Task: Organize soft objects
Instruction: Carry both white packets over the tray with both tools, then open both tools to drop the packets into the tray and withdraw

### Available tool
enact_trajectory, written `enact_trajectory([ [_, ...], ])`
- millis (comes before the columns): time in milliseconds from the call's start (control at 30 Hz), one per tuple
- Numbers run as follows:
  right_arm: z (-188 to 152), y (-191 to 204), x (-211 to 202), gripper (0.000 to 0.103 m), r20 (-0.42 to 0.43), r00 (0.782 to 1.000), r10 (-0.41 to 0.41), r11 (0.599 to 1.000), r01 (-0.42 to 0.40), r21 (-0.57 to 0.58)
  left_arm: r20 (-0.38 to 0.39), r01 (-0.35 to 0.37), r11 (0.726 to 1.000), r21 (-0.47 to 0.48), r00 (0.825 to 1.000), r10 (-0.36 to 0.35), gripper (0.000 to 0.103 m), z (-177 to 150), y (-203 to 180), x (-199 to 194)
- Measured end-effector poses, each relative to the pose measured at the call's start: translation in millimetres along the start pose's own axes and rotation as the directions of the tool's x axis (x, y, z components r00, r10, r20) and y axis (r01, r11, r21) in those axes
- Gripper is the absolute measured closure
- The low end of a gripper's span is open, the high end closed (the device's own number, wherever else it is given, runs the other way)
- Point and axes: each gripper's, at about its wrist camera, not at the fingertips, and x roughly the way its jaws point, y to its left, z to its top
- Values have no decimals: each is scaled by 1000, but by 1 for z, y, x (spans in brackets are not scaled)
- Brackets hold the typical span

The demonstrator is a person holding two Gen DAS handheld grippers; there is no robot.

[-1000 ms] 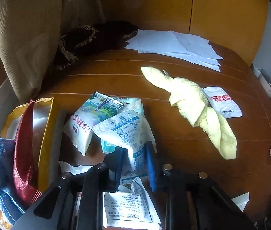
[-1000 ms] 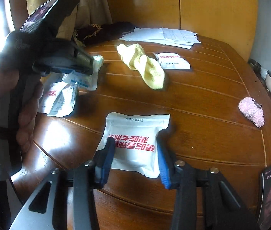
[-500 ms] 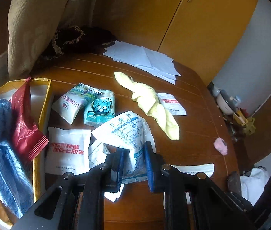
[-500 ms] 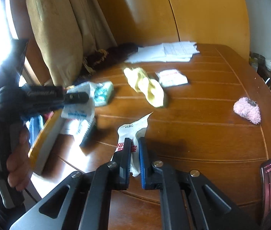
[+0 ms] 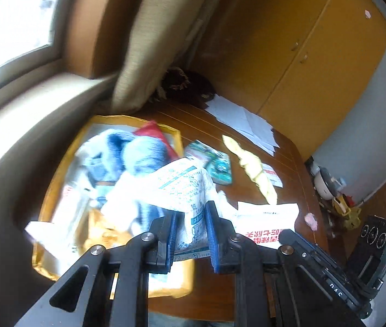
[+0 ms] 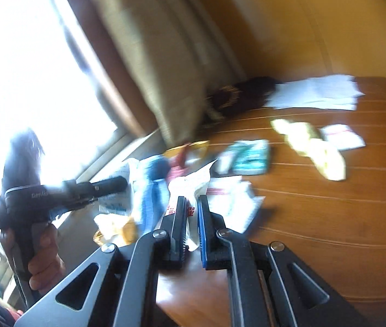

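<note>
My left gripper (image 5: 191,212) is shut on a white packet with teal print (image 5: 184,188) and holds it over the near corner of a yellow-rimmed box (image 5: 53,174) that holds a blue towel (image 5: 141,152) and a red bag (image 5: 152,132). My right gripper (image 6: 191,204) is shut on a white pouch with red print (image 6: 193,185), also seen in the left wrist view (image 5: 266,218), lifted beside the box. A yellow cloth (image 5: 253,166) and a green packet (image 5: 220,167) lie on the wooden table (image 6: 329,218).
White papers (image 5: 244,121) lie at the table's far edge. A small white sachet (image 5: 273,175) lies beside the yellow cloth. A pink fluffy item (image 5: 310,219) sits near the table's right edge. A curtain (image 5: 149,41) and a dark tasselled cloth (image 5: 184,84) are behind the box.
Both grippers have swung left toward the box with their packets. The left one now holds its packet above the box; the right pouch hangs lifted off the table.
</note>
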Motion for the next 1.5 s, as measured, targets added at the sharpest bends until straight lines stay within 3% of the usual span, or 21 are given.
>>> enact_trajectory([
  [200,-7,55,54,95,-125,992,32,991,-48,-123,47,-108,991,-82,993,113,83,6,61,-12],
  [533,-33,86,100,95,-233,969,-80,965,17,-260,-5,-118,987,-111,993,119,83,18,101,28],
  [800,-39,87,114,94,-263,962,-71,967,1,-255,-95,-146,980,-138,986,134,81,22,123,80],
  [833,-38,87,115,94,-266,962,-63,969,-5,-248,-82,-144,977,-155,988,133,78,21,126,83],
  [967,-38,83,111,93,-252,967,-34,973,-25,-228,-96,-120,975,-189,990,104,44,16,127,86],
  [1033,-36,81,104,88,-236,972,-8,976,-44,-211,-72,-141,977,-163,989,130,37,13,117,79],
  [1100,-31,76,95,70,-204,979,19,981,-57,-183,-29,-185,973,-141,983,183,35,11,107,67],
  [1233,-25,66,75,61,-155,986,66,989,-85,-118,58,-211,964,-161,973,223,21,3,92,46],
  [1300,-24,60,64,49,-123,990,74,993,-85,-82,52,-209,964,-166,974,220,20,-2,84,44],
  [1500,-26,31,33,42,-83,995,62,997,-58,57,116,-194,971,-142,971,211,20,-19,52,23],
])
